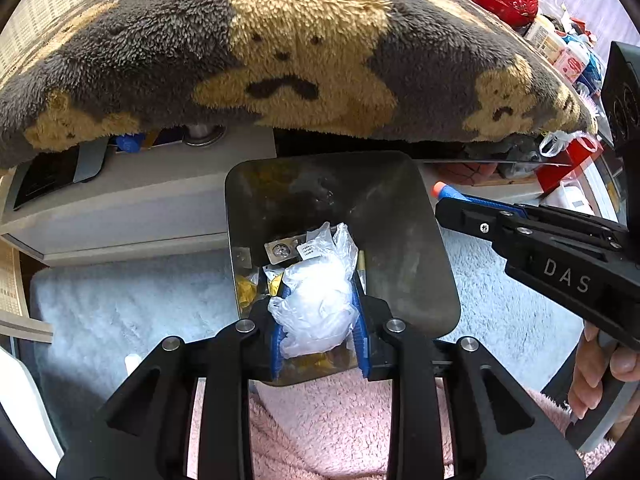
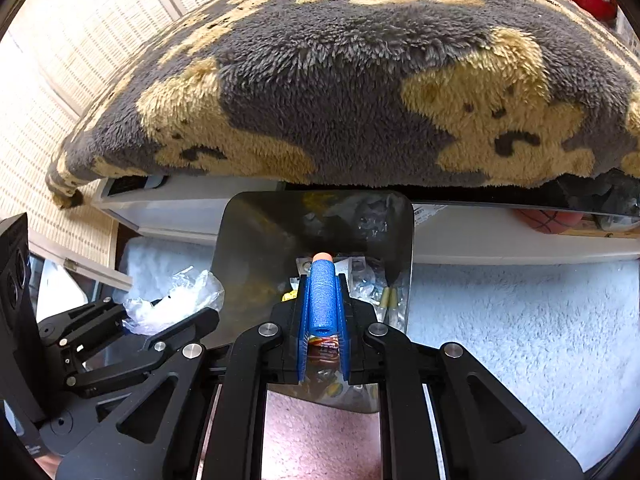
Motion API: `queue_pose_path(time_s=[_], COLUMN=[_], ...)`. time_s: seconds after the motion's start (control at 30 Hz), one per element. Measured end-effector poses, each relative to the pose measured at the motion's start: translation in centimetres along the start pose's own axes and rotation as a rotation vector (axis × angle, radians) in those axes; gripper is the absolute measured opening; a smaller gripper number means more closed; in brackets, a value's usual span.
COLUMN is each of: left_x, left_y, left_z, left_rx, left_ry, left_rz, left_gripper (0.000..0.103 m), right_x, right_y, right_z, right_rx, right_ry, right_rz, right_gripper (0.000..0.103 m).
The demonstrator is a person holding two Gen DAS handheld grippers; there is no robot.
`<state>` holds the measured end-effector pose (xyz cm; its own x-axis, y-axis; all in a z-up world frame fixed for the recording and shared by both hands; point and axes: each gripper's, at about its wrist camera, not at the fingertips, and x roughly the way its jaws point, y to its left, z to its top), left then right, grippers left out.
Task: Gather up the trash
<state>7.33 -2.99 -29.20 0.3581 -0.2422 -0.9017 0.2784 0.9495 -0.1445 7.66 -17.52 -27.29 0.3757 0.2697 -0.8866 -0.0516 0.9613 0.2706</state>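
Left tongs [image 1: 320,312] clamped on a crumpled clear plastic bag [image 1: 316,304], blue pads pressed into both its sides. Bag has no clear long axis; a loose end sticks forward, over the bin. It hangs above the open mouth of a shiny metal trash bin [image 1: 400,216], near the bin's near rim.

Right tongs [image 2: 323,312] gripping a blue foam dart [image 2: 323,300] between the blue pads. Dart's long axis runs along the fingers, orange tip pointing forward and away from the camera, hollow rear end toward the lens. It too sits over the bin [image 2: 260,240] opening. In the left wrist view the dart [image 1: 448,194] comes in from the right, orange tip pointing left toward the bin's far right corner.

Inside the bin: yellow wrappers [image 1: 246,288], foil packets, other small litter.

Bin stands on a pale blue shaggy rug [image 2: 520,340]. Behind it, a grey fleece blanket with tan bears [image 1: 280,60] drapes overhead.
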Motion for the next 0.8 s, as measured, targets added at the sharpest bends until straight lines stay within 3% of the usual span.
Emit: queue_pose_path(time_s=[0.17, 0.23, 0.3, 0.33, 0.37, 0.43, 0.5, 0.67, 0.8], left_x=[0.0, -0.2, -0.5, -0.7, -1.0, -1.4, -2.0, -4.0, -5.5], left_y=[0.2, 0.3, 0.3, 0.3, 0.3, 0.3, 0.3, 0.1, 0.1], left_z=[0.4, 0.5, 0.5, 0.6, 0.6, 0.7, 0.8, 1.2, 1.4], left_rx=[-0.003, -0.007, -0.013, -0.012, -0.008, -0.006, -0.003, 0.006, 0.007], left_ry=[-0.001, -0.001, -0.013, -0.019, -0.025, -0.034, -0.046, -0.084, -0.105], left_rz=[0.0, 0.002, 0.01, 0.022, 0.036, 0.046, 0.057, 0.081, 0.077], left_gripper=[0.026, 0.035, 0.052, 0.053, 0.055, 0.064, 0.073, 0.094, 0.095], right_x=[-0.1, -0.3, -0.5, -0.7, -0.9, -1.5, -2.0, -3.7, -5.3], right_y=[0.0, 0.0, -0.1, -0.1, -0.2, -0.3, -0.4, -0.3, 0.1], right_z=[0.6, 0.8, 1.1, 1.1, 1.2, 1.3, 1.3, 1.5, 1.7], right_rx=[0.01, 0.016, 0.019, 0.022, 0.025, 0.036, 0.037, 0.026, 0.004], right_ry=[-0.011, -0.018, -0.022, -0.026, -0.032, -0.058, -0.071, -0.111, -0.136], right_rz=[0.005, 0.007, -0.003, -0.011, -0.017, -0.02, -0.029, -0.056, -0.07], right_gripper=[0.016, 0.017, 0.019, 0.031, 0.051, 0.066, 0.069, 0.099, 0.099])
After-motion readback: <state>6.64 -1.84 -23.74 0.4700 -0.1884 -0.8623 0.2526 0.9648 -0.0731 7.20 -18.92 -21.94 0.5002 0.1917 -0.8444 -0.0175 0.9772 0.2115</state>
